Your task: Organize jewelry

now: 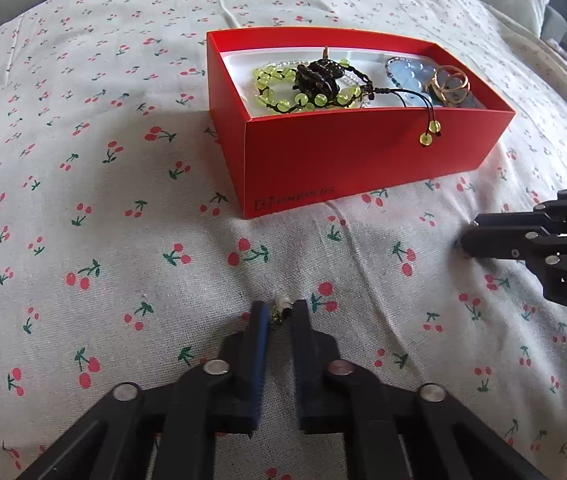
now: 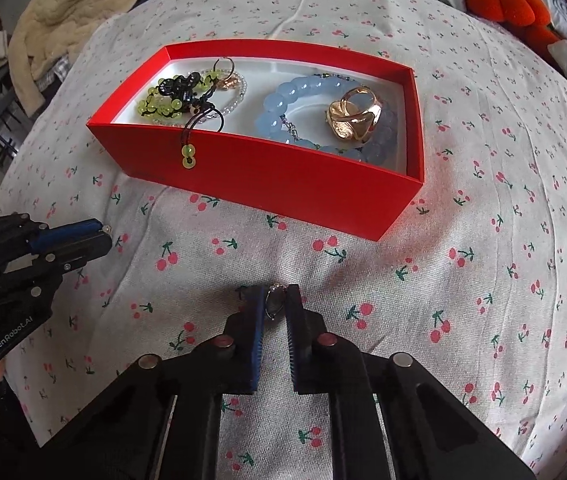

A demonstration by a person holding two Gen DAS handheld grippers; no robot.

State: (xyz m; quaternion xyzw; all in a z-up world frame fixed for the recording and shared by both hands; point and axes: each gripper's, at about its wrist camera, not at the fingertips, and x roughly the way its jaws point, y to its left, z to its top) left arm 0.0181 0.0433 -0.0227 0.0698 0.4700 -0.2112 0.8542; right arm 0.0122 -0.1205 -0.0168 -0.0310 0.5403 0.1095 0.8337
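Down at the near edge, the left gripper (image 1: 281, 314) is pinched tight on a tiny earring (image 1: 282, 308), a pale bead with a dark, yellowish bit just poking past the fingertips. Over in the right wrist view, the right gripper (image 2: 274, 300) is clamped on a small ring (image 2: 274, 303), a thin metal hoop with a greyish oval face, squeezed between ribbed blue pads (image 2: 257, 320). Only that view shows the ring; the left one shows the right gripper side-on, its catch hidden. Both hover just above the cherry-print bedsheet (image 1: 123, 240), soft and creased. Beyond sits the red cardboard box (image 2: 267, 184), open, white inside. The left view catches the green bead bracelet (image 1: 283, 92) on knotted black cord, two beads dangling over the front wall. The right view opens up the far end: a pale blue bead bracelet (image 2: 291, 98), smooth and glossy, with a chunky gold ring (image 2: 355, 118) on top. Farthest back, plush toys (image 2: 507, 4) and a fleecy cream blanket (image 2: 75, 8).
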